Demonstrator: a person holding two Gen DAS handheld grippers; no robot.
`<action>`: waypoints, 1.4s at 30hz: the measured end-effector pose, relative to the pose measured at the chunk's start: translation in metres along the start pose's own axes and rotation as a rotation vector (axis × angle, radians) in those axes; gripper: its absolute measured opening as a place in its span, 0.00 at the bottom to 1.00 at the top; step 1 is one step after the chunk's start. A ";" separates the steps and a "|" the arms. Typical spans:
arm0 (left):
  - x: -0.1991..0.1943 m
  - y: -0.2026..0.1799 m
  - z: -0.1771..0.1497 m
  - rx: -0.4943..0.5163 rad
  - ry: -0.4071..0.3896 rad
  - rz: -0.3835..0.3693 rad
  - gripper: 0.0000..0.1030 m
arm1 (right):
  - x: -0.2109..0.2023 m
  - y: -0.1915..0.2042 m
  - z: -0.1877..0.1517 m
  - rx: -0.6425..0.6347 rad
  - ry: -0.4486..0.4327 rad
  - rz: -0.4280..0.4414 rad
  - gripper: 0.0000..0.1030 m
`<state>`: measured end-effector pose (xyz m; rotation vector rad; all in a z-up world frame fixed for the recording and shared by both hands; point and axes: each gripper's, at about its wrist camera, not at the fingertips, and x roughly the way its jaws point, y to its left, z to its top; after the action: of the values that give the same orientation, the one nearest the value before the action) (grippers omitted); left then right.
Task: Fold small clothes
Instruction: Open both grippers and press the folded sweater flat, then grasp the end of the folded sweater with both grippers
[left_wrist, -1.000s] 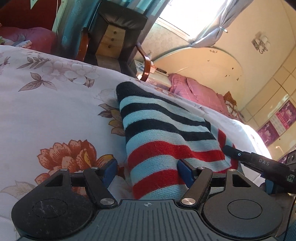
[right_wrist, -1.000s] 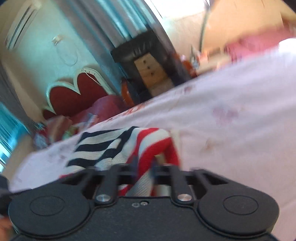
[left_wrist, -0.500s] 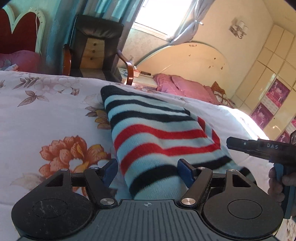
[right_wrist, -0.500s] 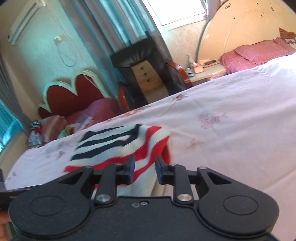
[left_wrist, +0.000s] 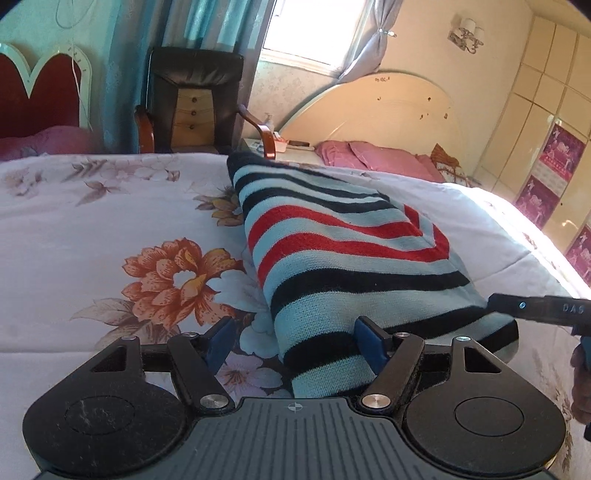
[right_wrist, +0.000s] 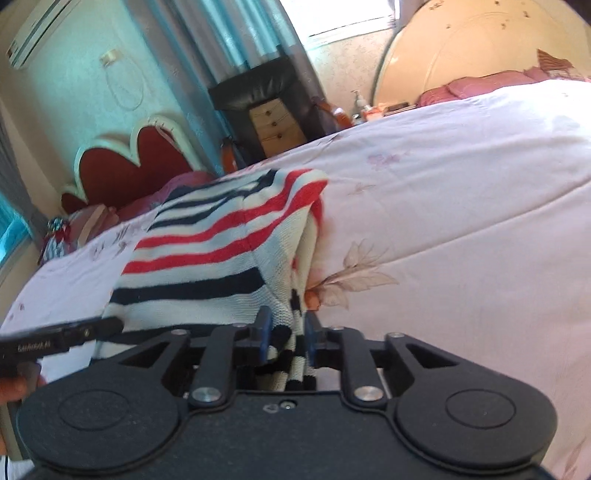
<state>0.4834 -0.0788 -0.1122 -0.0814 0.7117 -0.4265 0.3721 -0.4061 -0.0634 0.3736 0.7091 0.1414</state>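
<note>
My left gripper (left_wrist: 293, 341) gapes wide over the near end of the striped knit garment (left_wrist: 343, 254), one pad resting on it, gripping nothing; my right gripper (right_wrist: 286, 338), jaws parted narrowly, has a fold of that knit hanging between its pads, and I cannot tell whether they pinch it; the garment's long axis runs away from me across the floral bedspread (left_wrist: 110, 221), near its front edge; a headboard (left_wrist: 388, 107) and armchair (left_wrist: 195, 96) stand beyond.
</note>
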 end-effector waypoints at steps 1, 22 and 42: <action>-0.010 -0.002 -0.001 0.016 -0.016 0.002 0.69 | -0.010 0.001 0.002 0.011 -0.027 0.004 0.20; -0.035 0.001 -0.035 0.032 0.011 0.043 0.69 | -0.046 0.021 -0.016 -0.172 -0.069 -0.017 0.11; -0.045 0.006 -0.020 0.044 -0.003 0.048 0.69 | -0.002 0.047 -0.004 -0.257 0.049 -0.089 0.15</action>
<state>0.4427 -0.0535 -0.1009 -0.0230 0.6998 -0.3957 0.3681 -0.3615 -0.0470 0.0925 0.7447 0.1560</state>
